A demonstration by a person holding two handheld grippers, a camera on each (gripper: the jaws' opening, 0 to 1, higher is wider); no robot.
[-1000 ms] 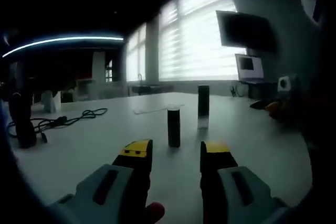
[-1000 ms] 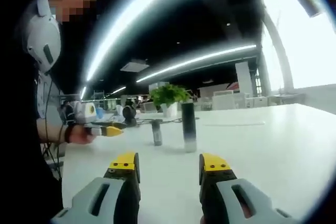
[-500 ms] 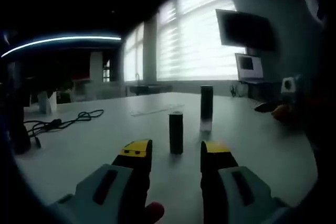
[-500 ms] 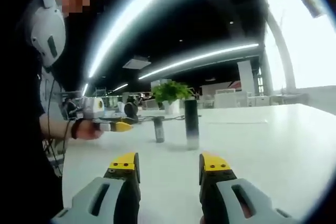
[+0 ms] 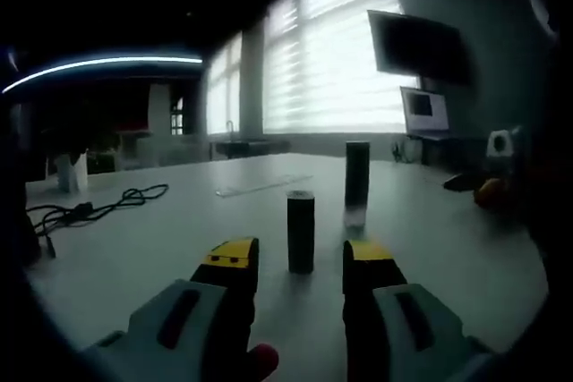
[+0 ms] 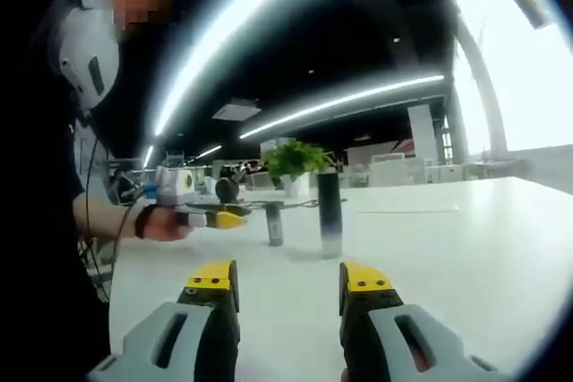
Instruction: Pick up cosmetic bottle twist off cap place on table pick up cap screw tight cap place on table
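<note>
**Standing bottles, both tools released**

Standing upright on the white surface (image 5: pixel 134 248), the short dark cosmetic bottle (image 5: pixel 301 231) sits just ahead of the left tool (image 5: pixel 300 261), jaws apart. A taller bottle (image 5: pixel 356 184) stands beyond. The right tool (image 6: pixel 288 282) hovers released, well back; a black cable (image 5: pixel 89 210) lies leftward.

Open-plan office. Indicators: a large white table (image 5: pixel 430 239) in the foreground; a wall of tall windows with slatted blinds (image 5: pixel 345 69); a dark screen (image 5: pixel 419 46) mounted high, with a monitor (image 5: pixel 425 114) on a desk below it; long ceiling light strips (image 6: pixel 345 103); a black cable (image 5: pixel 89 207) lying on the table; a potted plant (image 6: pixel 294 165) and further white desks and chairs (image 6: pixel 421 170) in the background, too small to detail
</note>
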